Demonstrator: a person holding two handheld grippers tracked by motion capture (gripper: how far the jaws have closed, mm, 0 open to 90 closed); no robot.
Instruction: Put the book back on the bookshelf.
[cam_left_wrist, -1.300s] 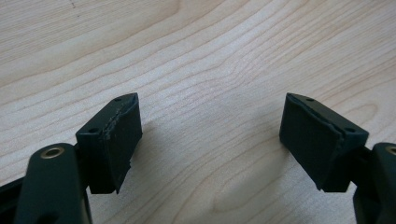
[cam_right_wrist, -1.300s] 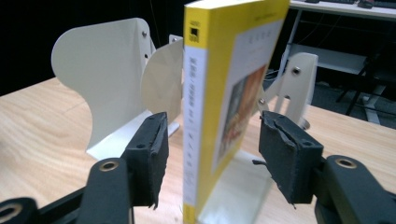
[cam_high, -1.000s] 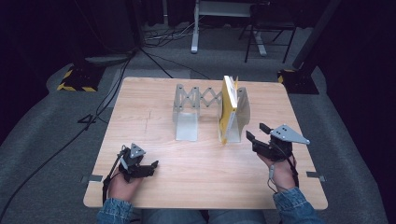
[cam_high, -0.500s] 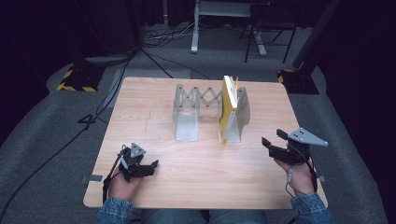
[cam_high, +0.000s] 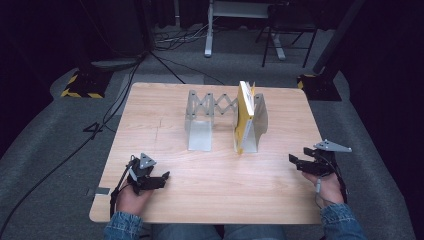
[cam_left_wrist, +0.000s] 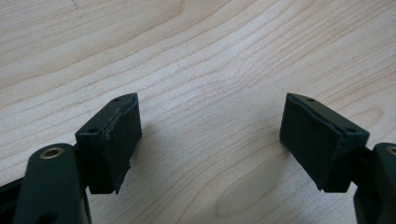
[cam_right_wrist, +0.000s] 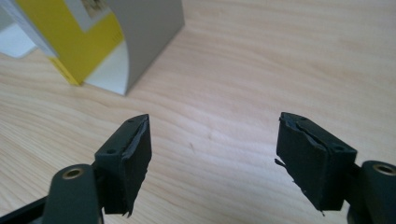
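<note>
A yellow book (cam_high: 244, 116) stands upright against the right end plate of a grey metal expanding rack (cam_high: 200, 131) at the middle of the wooden table (cam_high: 220, 190). My right gripper (cam_high: 296, 161) lies low near the table's right edge, to the right of the book and apart from it. Its jaws have just been opening and stand open with nothing between them (cam_right_wrist: 212, 140). The right gripper view catches the book's lower corner (cam_right_wrist: 79, 44) and the grey end plate (cam_right_wrist: 144, 32) at top left. My left gripper (cam_high: 161, 178) rests near the front left, open over bare wood (cam_left_wrist: 210, 126).
The rack's scissor links (cam_high: 216, 105) join its two end plates. Beyond the table are dark floor, cables (cam_high: 85, 150), a yellow-and-black striped base (cam_high: 80, 85) at the left and metal stand legs (cam_high: 272, 42) at the back.
My right hand has moved right and down toward the table's right edge, away from the book. The left hand has stayed where it was.
</note>
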